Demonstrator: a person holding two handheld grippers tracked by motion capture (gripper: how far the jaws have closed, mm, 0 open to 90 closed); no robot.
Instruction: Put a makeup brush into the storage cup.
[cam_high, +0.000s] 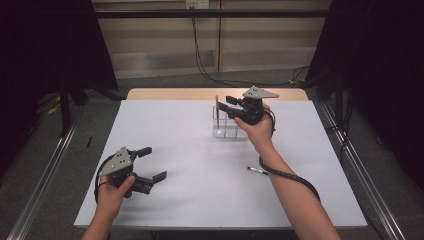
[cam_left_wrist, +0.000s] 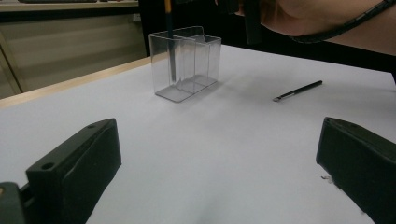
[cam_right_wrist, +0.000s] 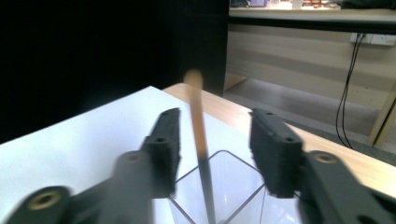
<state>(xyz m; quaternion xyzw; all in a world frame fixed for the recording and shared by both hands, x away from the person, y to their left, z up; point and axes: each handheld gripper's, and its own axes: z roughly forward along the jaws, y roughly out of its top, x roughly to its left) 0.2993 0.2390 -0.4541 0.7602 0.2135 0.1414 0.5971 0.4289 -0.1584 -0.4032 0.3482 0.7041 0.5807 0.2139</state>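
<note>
A clear plastic organiser (cam_high: 226, 125), box-shaped with thin partitions that split it into compartments, stands on the smooth white sheet (cam_high: 200, 200) covering the wooden table (cam_high: 165, 94). Its walls are glossy and see-through. A slender makeup brush (cam_right_wrist: 200, 140) with a tan wooden upper handle and a dark lower shaft stands nearly upright in one end compartment, its top rising above the rim.

The right gripper (cam_high: 226, 104), matte black with a grey three-cornered plate on top, hovers just above the organiser, its jaws pointing along the table towards the brush. In the right gripper view the two blocky ribbed jaws stand parted, one on each side of the brush handle, with a clear gap at either side; the pads press on nothing. The brush stands free between them, its foot inside the organiser directly below the jaws.

A second brush (cam_high: 257, 171), thin and dark with a pale tip, lies flat on the sheet, near the right forearm and well apart from the organiser.

The left gripper (cam_high: 152, 164) rests low over the sheet, far from the organiser, its jaws spread wide with only bare sheet between them.
</note>
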